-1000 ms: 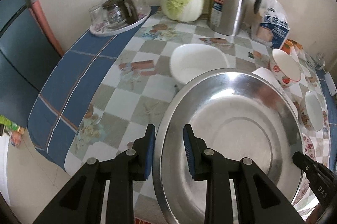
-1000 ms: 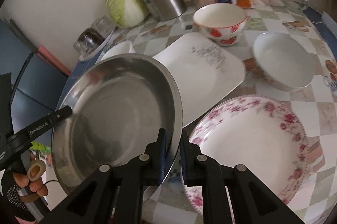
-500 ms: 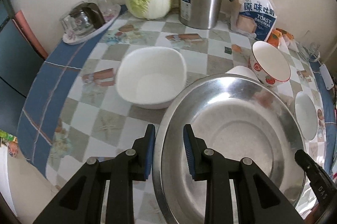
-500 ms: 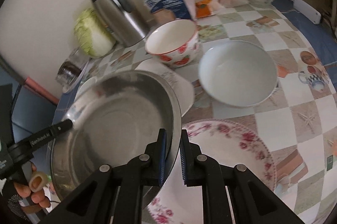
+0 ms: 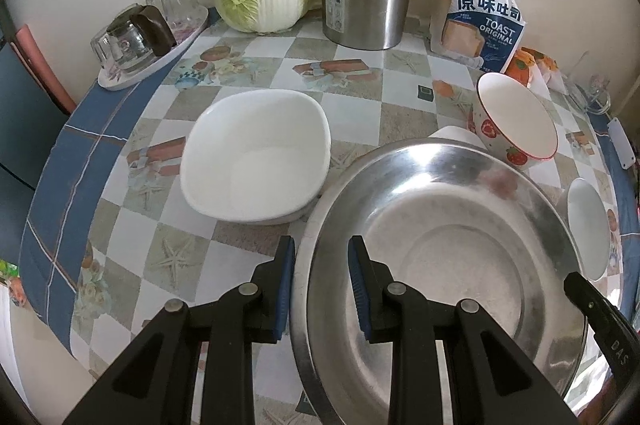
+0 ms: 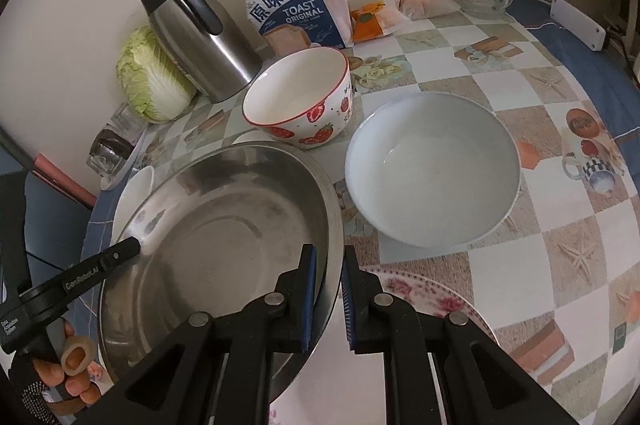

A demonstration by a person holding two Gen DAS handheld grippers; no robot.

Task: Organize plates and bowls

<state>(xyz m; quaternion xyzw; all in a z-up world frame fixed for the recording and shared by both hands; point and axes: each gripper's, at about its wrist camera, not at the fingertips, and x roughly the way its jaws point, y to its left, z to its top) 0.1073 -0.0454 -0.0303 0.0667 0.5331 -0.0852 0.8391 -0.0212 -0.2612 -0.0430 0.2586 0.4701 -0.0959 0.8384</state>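
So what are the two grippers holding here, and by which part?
Both clamp the steel basin by its rim: left gripper on one side, right gripper on the opposite side.

Steel basin (image 5: 448, 265) – wide, shallow, empty, gripped at both rims, near edge. White squarish dish (image 5: 256, 161) upright at far left; strawberry bowl (image 6: 298, 97) beyond the basin; plain white bowl (image 6: 432, 169) right; floral plate (image 6: 432, 299) nearest – partly covered.
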